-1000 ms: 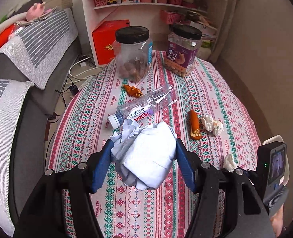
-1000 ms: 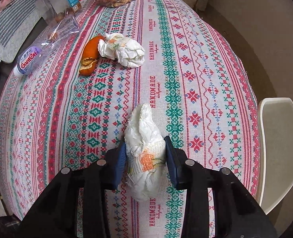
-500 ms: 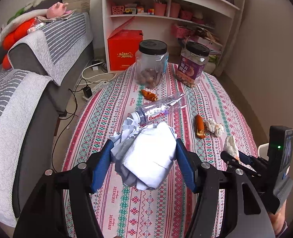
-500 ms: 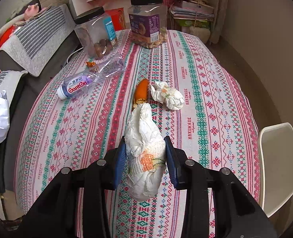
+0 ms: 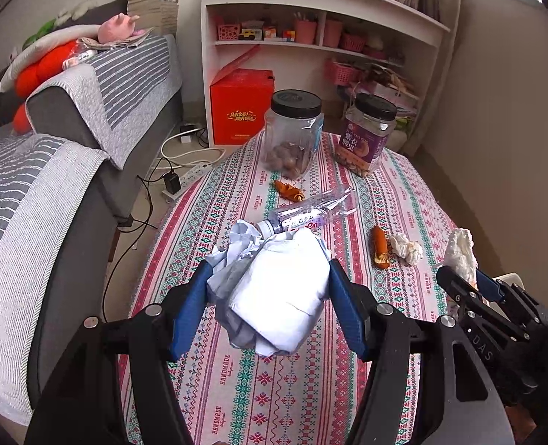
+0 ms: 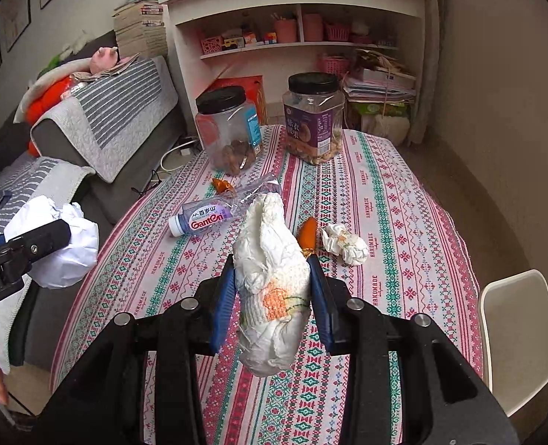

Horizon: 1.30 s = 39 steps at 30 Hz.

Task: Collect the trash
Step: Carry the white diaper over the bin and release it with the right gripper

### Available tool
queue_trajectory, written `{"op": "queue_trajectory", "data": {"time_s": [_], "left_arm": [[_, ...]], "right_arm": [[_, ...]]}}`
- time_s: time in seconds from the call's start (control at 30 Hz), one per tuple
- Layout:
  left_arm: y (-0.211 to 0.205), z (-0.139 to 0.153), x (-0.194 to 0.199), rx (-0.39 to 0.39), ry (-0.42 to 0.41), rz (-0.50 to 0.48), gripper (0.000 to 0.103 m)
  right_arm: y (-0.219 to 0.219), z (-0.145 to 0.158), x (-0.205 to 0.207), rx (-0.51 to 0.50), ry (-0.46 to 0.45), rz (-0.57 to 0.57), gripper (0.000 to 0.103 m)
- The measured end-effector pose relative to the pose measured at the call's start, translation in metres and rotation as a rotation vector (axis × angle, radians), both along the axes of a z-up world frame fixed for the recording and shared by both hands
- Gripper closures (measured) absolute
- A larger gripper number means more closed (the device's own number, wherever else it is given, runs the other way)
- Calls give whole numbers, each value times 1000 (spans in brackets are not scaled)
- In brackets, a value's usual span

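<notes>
My left gripper point(image 5: 270, 296) is shut on a crumpled white paper ball point(image 5: 274, 293), held above the patterned tablecloth point(image 5: 259, 389). My right gripper point(image 6: 272, 289) is shut on a crumpled paper towel with an orange print point(image 6: 270, 278), also held above the table. Still on the table lie an empty plastic bottle point(image 5: 311, 215), an orange peel strip point(image 5: 379, 246), a small crumpled tissue point(image 5: 405, 248) and a smaller orange peel point(image 5: 289, 190). The right gripper with its towel shows at the right of the left wrist view point(image 5: 459, 259). The left gripper's paper ball shows in the right wrist view point(image 6: 62, 244).
Two black-lidded jars point(image 5: 296, 133) point(image 5: 370, 133) stand at the table's far end. A grey sofa point(image 5: 51, 170) lies to the left, a white shelf unit point(image 5: 311, 37) and a red box point(image 5: 242, 107) behind. A white chair seat point(image 6: 515, 333) is at the table's right edge.
Both grippers have lifted up and back from the table with their paper held. The table items now look farther away and more of the room shows.
</notes>
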<state>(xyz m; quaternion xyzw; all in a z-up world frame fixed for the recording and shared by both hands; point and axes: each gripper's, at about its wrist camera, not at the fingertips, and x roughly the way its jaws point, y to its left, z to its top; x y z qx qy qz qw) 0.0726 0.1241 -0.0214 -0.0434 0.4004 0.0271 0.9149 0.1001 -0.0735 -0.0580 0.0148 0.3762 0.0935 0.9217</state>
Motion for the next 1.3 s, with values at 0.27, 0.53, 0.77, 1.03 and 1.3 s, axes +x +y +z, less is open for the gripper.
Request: {"op": "queue_trajectory", "data": {"time_s": [0.27,0.53,0.77,1.03,1.3], "left_arm": [[-3,3,0,-6,-18,0,41],[-11,6,2,-7,-38,-20,41],[-19,7,7,-12,-46,-33,41],[-26,6,8,-7,-46,-48,41],[-29,5,8,-8,-49,-53,41]], "right_arm": [[-3,9,-6,9,-43,-2,68],[-8,9,-3,13,-50,-22,68],[-9,12,-6,-21,-78,-30,68],[-15,13,-6,-23,-78,-37,67],[-17,13,-6,-25,-77,-48,67]]}}
